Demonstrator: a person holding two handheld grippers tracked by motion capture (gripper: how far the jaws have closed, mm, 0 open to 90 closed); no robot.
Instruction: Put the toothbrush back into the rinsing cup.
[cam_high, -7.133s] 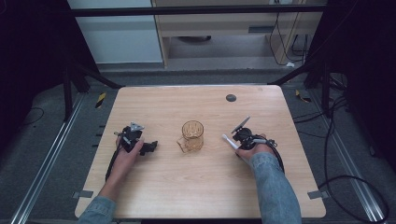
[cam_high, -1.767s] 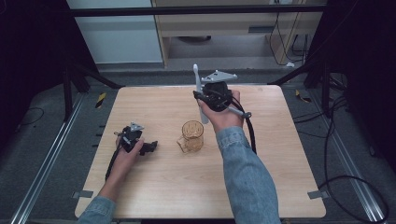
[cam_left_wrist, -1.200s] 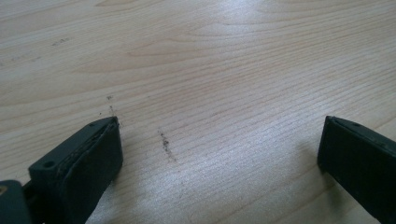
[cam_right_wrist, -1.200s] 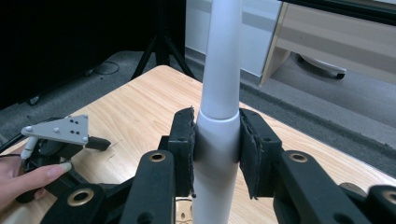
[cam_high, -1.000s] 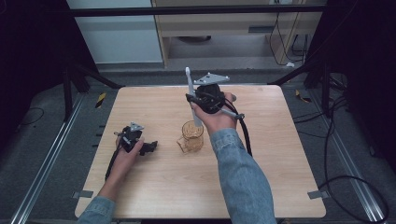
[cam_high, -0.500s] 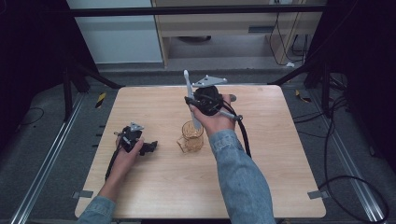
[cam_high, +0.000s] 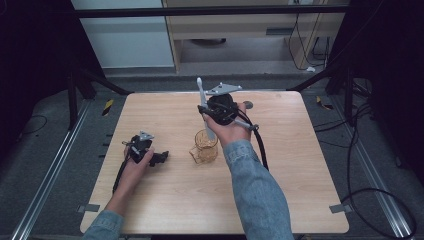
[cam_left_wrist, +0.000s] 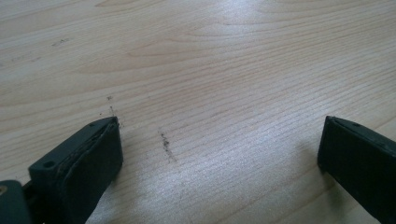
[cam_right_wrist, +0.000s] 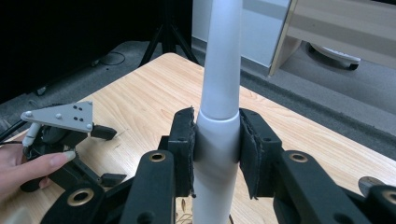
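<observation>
- The wooden bench (cam_high: 300, 200) carries everything; its top is pale and rectangular, with rounded corners.
- The right gripper (cam_high: 209, 111) is held up over the middle of the bench, towards the far edge. Its jaws are clamped on the white toothbrush (cam_high: 204, 112); in the right gripper view the pads (cam_right_wrist: 186, 149) press on both sides of the handle (cam_right_wrist: 219, 116).
- The left gripper (cam_high: 161, 158) rests on the bench near the left edge, about midway between the near and far edges. Its jaws stand wide apart with bare wood between them, as the left gripper view (cam_left_wrist: 215, 158) shows.
- The glass mug (cam_high: 204, 148) stands upright near the middle of the bench, just below the right gripper, handle towards the left gripper.
- The toothbrush stands nearly upright, head up, its lower end reaching down to the mug's mouth; whether it touches the glass I cannot tell.
- A small dark round thing (cam_high: 248, 105) lies near the far edge, right of the right hand (cam_high: 231, 127).
</observation>
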